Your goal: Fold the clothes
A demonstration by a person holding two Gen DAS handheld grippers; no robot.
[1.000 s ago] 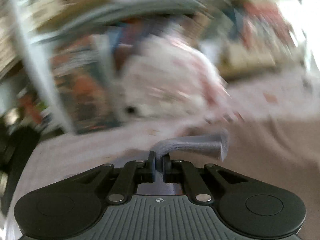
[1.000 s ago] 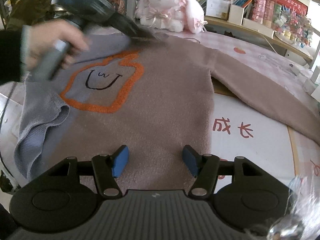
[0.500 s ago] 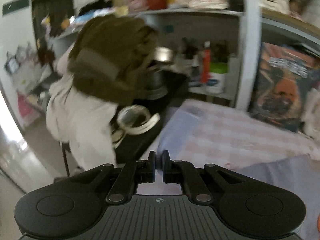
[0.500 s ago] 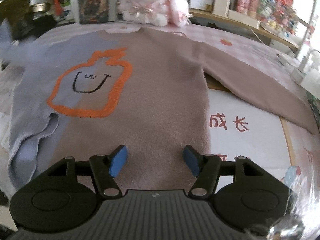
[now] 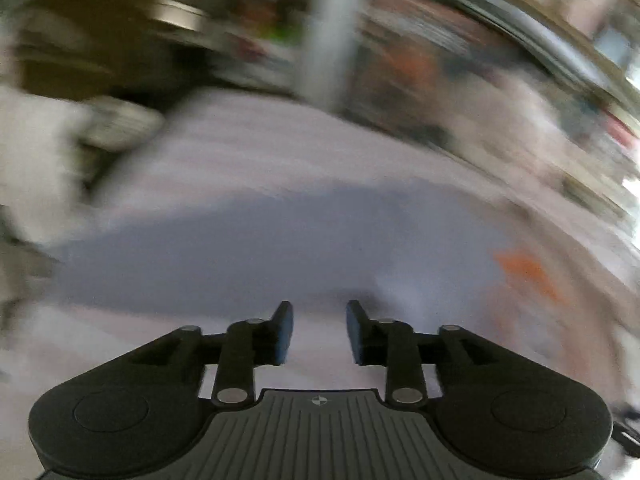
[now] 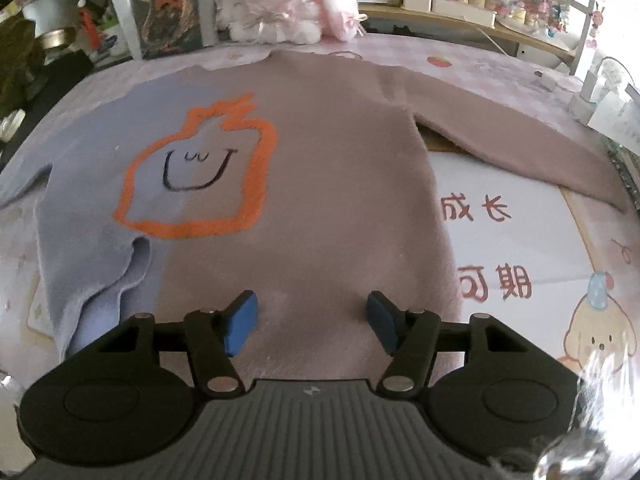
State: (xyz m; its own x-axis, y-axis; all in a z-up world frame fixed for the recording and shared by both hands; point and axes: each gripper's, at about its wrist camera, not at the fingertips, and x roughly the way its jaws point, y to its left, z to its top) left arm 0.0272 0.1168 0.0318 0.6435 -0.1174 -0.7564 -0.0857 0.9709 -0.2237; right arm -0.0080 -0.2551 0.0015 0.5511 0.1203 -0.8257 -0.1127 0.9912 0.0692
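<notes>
Left wrist view: blurred; left gripper (image 5: 319,330) parted narrowly, empty, low over the lilac side of the sweater (image 5: 248,248).
Right wrist view: right gripper (image 6: 312,322) spread wide, empty, above the hem; sweater flat on the bed (image 6: 516,248), face up, right sleeve (image 6: 520,148) outstretched.
Hem fold (image 6: 120,276): rumpled at lower left; best smoothed before creasing.
Grip advice: pinch both layers at an edge, lift evenly.

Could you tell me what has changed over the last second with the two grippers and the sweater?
The left gripper, shut on the sweater's lavender sleeve a second ago, has let go: its jaws now stand open above the lavender side, the view blurred by motion. That sleeve has been spread outward. The right gripper stays open over the hem, and the plush rabbit has not moved.
</notes>
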